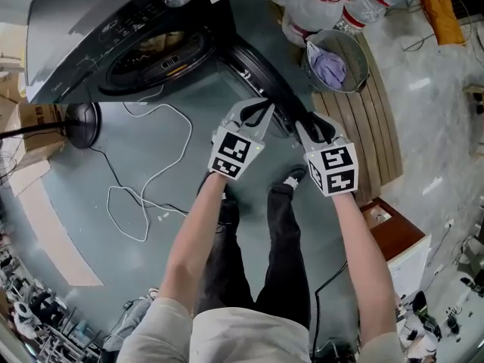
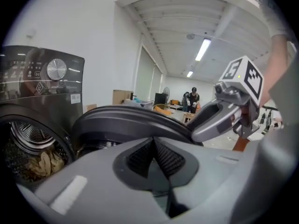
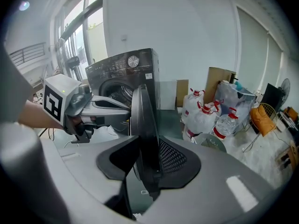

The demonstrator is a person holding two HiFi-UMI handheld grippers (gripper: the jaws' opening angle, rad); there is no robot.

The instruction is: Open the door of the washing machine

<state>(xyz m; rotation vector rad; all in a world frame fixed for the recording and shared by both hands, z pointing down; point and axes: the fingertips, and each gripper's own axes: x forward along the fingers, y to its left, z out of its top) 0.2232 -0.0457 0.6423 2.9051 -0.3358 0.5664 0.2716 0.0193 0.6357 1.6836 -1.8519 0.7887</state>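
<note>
The dark front-loading washing machine [image 1: 83, 21] stands at the upper left with its drum [image 1: 155, 59] exposed and laundry [image 2: 42, 162] inside. Its round door [image 1: 257, 70] is swung out towards me, edge-on in the right gripper view. My right gripper [image 1: 308, 123] is shut on the door's rim [image 3: 142, 125], which runs between its pads [image 3: 170, 155]. My left gripper [image 1: 259, 110] hangs just left of the door's edge, its fingers closed together with nothing between them [image 2: 153, 141]. In the left gripper view the door [image 2: 126, 120] arches ahead, with the right gripper [image 2: 210, 120] on its right side.
A wire basket [image 1: 361, 51] holding a purple cloth sits on a slatted wooden bench [image 1: 370, 127] right of the door. Large water bottles [image 1: 318, 2] stand behind it. A white cable [image 1: 144, 187] loops over the floor and a round black stand base [image 1: 79, 123] is at the left.
</note>
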